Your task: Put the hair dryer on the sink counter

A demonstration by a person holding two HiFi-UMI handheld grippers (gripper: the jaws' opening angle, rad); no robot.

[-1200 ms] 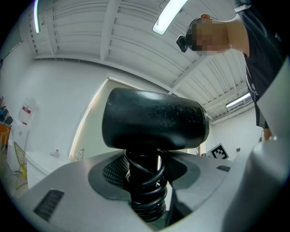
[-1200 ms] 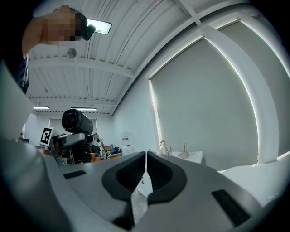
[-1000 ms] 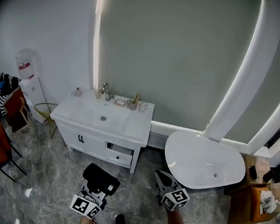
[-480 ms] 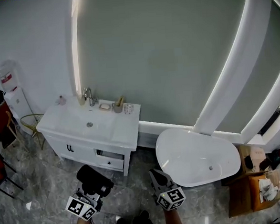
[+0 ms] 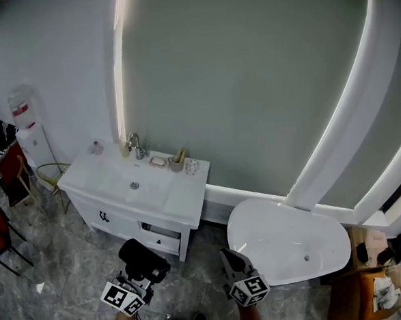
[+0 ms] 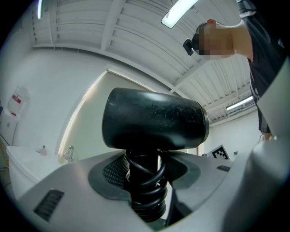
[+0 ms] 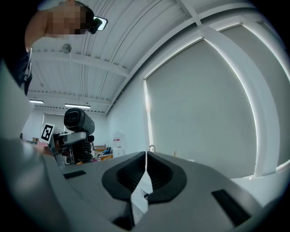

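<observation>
Left gripper (image 5: 140, 276) was held low in front of the body, tilted up, jaws clamped on the hair dryer (image 5: 144, 257) handle (cord (image 6: 145, 181) coiled round it), well short of the desk (image 5: 184, 195). Right gripper (image 5: 230, 258) was level beside it, jaws pressed together, empty.

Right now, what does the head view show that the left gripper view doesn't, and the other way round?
Only the head view shows the white bathtub and the grey marble floor, seen from above. Only the left gripper view shows the close-up detail: a black cord coiled around the handle between the jaws, plus a ceiling light overhead. Both show the black hair dryer gripped by the left gripper, and the faucet on the sink counter.
</observation>
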